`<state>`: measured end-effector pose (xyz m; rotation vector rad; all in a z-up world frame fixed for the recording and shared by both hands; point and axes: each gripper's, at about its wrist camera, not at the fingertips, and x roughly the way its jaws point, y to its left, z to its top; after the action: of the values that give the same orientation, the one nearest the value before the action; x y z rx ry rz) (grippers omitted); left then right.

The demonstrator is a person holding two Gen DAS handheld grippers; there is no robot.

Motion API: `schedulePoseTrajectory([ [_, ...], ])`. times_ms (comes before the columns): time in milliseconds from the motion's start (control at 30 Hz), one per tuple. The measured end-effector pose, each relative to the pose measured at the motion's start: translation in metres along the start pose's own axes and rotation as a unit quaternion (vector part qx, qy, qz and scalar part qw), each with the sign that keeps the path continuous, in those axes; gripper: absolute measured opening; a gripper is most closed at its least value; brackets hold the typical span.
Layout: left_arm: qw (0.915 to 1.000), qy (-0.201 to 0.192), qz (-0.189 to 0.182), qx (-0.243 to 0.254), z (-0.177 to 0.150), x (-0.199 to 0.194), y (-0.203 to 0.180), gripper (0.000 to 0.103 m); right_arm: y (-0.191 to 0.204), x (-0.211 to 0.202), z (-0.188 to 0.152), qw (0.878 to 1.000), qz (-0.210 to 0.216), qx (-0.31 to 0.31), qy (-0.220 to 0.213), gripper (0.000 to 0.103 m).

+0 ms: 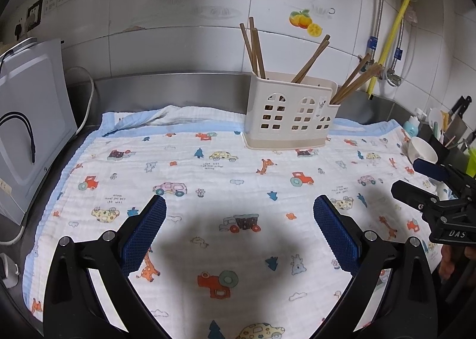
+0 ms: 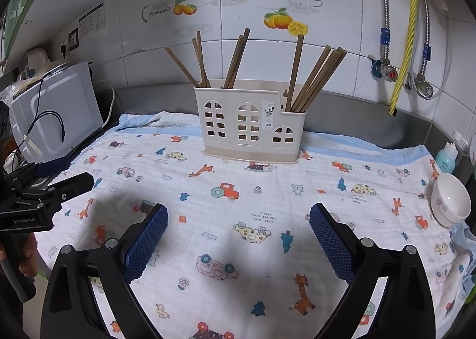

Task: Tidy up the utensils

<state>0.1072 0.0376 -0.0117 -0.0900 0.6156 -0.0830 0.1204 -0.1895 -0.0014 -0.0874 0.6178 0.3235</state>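
Left gripper (image 1: 239, 211) hovers wide open and empty, near side of the cream utensil holder (image 1: 290, 111) on the printed cloth (image 1: 208, 166) — brown chopsticks (image 2: 315, 80) upright inside. Right gripper (image 2: 239, 220) likewise wide, empty — white bowl (image 2: 450, 203) right of holder.

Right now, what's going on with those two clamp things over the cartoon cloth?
A person holds a two-finger tool in each hand above a cartoon-print cloth on a kitchen counter. Both the left tool and the right tool are open and hold nothing. At the back of the cloth stands a cream utensil holder with the brown chopsticks upright in its compartments. A white bowl sits on the cloth's right edge.
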Motion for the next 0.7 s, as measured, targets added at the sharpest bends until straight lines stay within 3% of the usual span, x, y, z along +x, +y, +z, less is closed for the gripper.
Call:
schedulePoseTrajectory([
  [700,1.0,0.003,-0.003,0.0,-0.0029,0.0013,-0.0035,0.098,0.0019,0.0026,-0.0013,1.0,0.004,0.003,0.001,0.093],
])
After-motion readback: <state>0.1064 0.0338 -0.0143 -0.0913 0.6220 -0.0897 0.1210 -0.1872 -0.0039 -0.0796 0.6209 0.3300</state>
